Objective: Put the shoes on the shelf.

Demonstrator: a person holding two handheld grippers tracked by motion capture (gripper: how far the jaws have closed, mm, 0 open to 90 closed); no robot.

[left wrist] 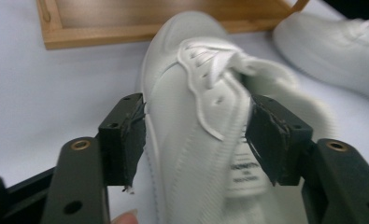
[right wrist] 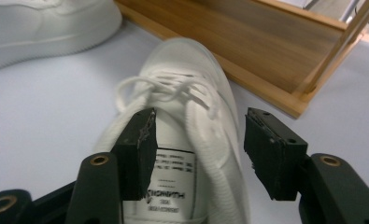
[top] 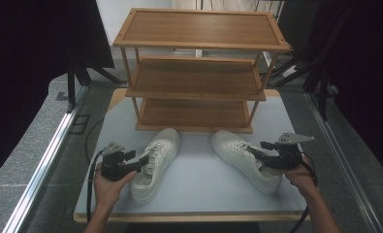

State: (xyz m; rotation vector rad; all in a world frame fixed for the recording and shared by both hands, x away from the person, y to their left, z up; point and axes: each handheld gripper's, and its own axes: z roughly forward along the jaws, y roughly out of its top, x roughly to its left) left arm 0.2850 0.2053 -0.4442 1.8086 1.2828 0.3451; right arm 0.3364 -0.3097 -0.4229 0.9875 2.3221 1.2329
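Note:
Two white sneakers lie on the white table (top: pixel 199 187) in front of a wooden rack (top: pixel 199 77). My left gripper (top: pixel 143 160) is at the left sneaker (top: pixel 161 150). In the left gripper view the left gripper (left wrist: pixel 198 140) stands open astride the left sneaker's (left wrist: pixel 191 88) side wall, one pad outside, the other by the insole label. My right gripper (top: pixel 264 149) is at the right sneaker (top: pixel 237 150). In the right gripper view the right gripper (right wrist: pixel 198 149) is open: one pad sits inside the right sneaker's (right wrist: pixel 187 74) opening, the other stands clear of its outer side.
The three-shelf rack stands at the table's far side, its bottom shelf (left wrist: pixel 126 23) just beyond the sneakers' toes. A rack leg (right wrist: pixel 331 56) rises near the right sneaker. Metal rails and dark curtains flank the table. Cables trail from both grippers.

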